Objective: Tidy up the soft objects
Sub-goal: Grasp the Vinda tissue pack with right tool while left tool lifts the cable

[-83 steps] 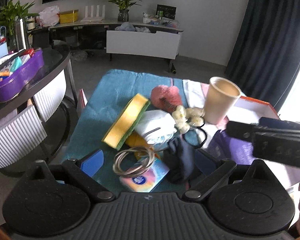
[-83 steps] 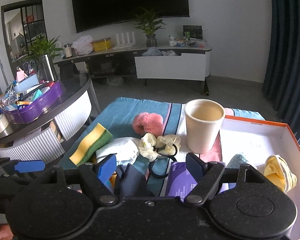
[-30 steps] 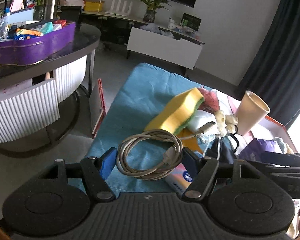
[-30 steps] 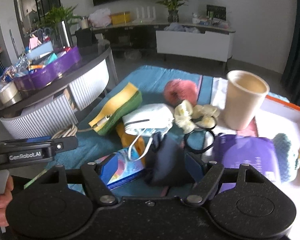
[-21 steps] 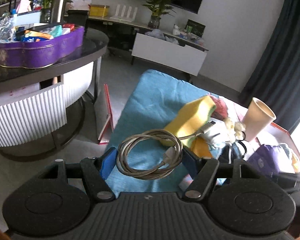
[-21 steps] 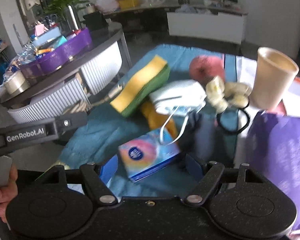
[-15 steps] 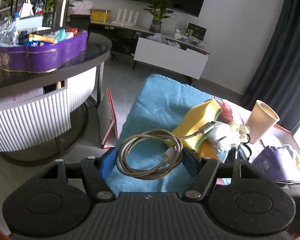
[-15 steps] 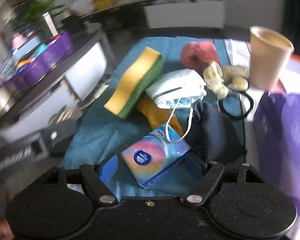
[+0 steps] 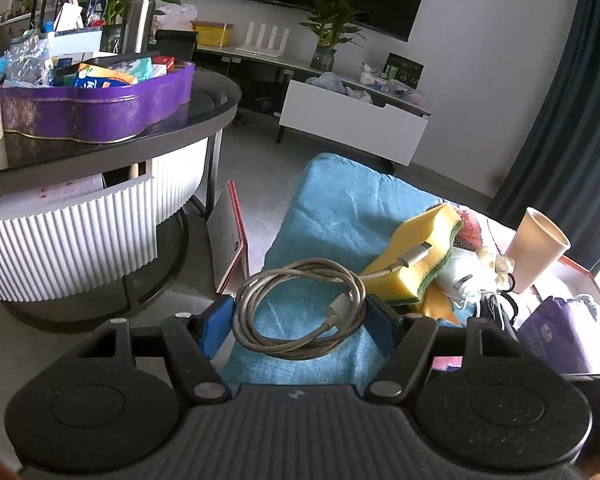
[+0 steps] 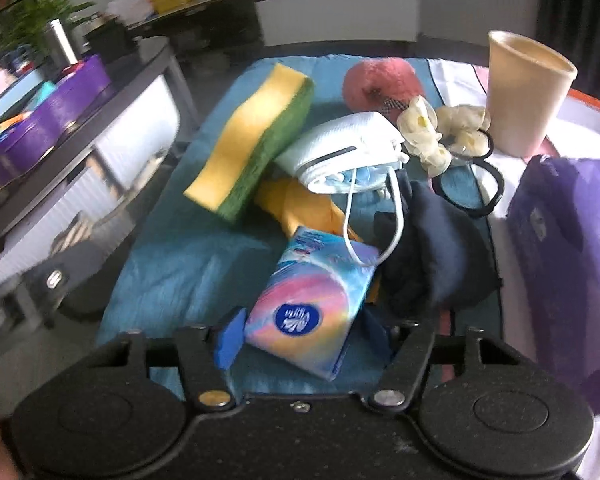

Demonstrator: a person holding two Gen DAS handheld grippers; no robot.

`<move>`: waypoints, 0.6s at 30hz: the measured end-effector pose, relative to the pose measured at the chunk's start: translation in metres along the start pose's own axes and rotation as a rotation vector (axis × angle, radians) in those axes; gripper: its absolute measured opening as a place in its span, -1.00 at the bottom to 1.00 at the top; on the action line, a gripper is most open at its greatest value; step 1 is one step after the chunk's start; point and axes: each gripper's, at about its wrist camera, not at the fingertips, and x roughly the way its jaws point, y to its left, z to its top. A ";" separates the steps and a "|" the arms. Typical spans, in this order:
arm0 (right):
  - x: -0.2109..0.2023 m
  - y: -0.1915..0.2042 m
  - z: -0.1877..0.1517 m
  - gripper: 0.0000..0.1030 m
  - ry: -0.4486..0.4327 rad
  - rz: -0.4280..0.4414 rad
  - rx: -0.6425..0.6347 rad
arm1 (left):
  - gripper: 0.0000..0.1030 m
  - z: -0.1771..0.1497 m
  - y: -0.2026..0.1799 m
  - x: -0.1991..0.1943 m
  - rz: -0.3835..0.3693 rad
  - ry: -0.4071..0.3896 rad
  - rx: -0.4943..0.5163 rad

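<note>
Yellow-and-green sponge (image 10: 252, 136) at ten o'clock, pink pompom (image 10: 380, 84) at twelve, white mask (image 10: 344, 148), rainbow-swirled blue tissue pack (image 10: 312, 308), teal towel (image 10: 188, 256), purple pouch (image 10: 572, 240) at three, beige cup (image 10: 528, 92)

Each black claw (image 9: 298, 322) carries blue pads (image 9: 216, 326) and silver pivot screws (image 9: 209, 390).
</note>
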 end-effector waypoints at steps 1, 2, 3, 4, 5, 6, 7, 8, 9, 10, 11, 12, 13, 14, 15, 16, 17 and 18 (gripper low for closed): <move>-0.008 -0.002 -0.003 0.38 -0.007 0.010 -0.018 | 0.39 0.000 0.000 0.000 0.000 -0.002 0.003; -0.016 -0.005 -0.007 0.37 -0.014 0.020 -0.036 | 0.39 -0.001 -0.001 -0.001 -0.003 -0.005 0.007; -0.023 -0.008 -0.009 0.35 -0.019 0.028 -0.053 | 0.39 -0.001 -0.002 -0.001 -0.006 -0.007 0.011; -0.030 -0.010 -0.012 0.35 -0.028 0.036 -0.071 | 0.39 -0.001 -0.003 -0.001 -0.009 -0.007 0.016; -0.038 -0.013 -0.016 0.34 -0.039 0.046 -0.089 | 0.39 -0.002 -0.004 -0.001 -0.010 -0.006 0.018; -0.043 -0.016 -0.018 0.33 -0.047 0.058 -0.100 | 0.39 -0.002 -0.006 -0.002 -0.011 -0.005 0.021; -0.049 -0.020 -0.022 0.33 -0.051 0.072 -0.109 | 0.39 -0.002 -0.007 -0.002 -0.016 -0.003 0.021; -0.054 -0.022 -0.024 0.33 -0.057 0.080 -0.114 | 0.39 -0.003 -0.008 -0.003 -0.024 0.002 0.018; -0.060 -0.025 -0.027 0.32 -0.069 0.080 -0.120 | 0.39 -0.003 -0.010 -0.004 -0.039 0.007 0.010; -0.064 -0.026 -0.029 0.32 -0.083 0.076 -0.130 | 0.39 -0.003 -0.012 -0.005 -0.054 0.011 0.005; -0.068 -0.027 -0.031 0.32 -0.102 0.072 -0.139 | 0.39 -0.003 -0.014 -0.007 -0.058 0.014 0.004; -0.073 -0.029 -0.032 0.32 -0.119 0.069 -0.144 | 0.39 -0.003 -0.017 -0.008 -0.058 0.013 0.007; -0.076 -0.032 -0.032 0.32 -0.133 0.069 -0.143 | 0.39 -0.003 -0.020 -0.010 -0.058 0.013 0.012; -0.081 -0.034 -0.032 0.32 -0.149 0.071 -0.139 | 0.39 -0.003 -0.023 -0.011 -0.061 0.012 0.012; -0.086 -0.039 -0.028 0.32 -0.168 0.071 -0.133 | 0.39 -0.003 -0.027 -0.013 -0.066 0.014 0.011; -0.090 -0.041 -0.026 0.32 -0.187 0.070 -0.131 | 0.39 -0.002 -0.030 -0.014 -0.070 0.015 0.012; -0.095 -0.044 -0.024 0.32 -0.207 0.071 -0.132 | 0.39 -0.002 -0.034 -0.016 -0.075 0.013 0.015; -0.101 -0.047 -0.022 0.32 -0.229 0.074 -0.134 | 0.39 -0.002 -0.039 -0.019 -0.079 0.010 0.022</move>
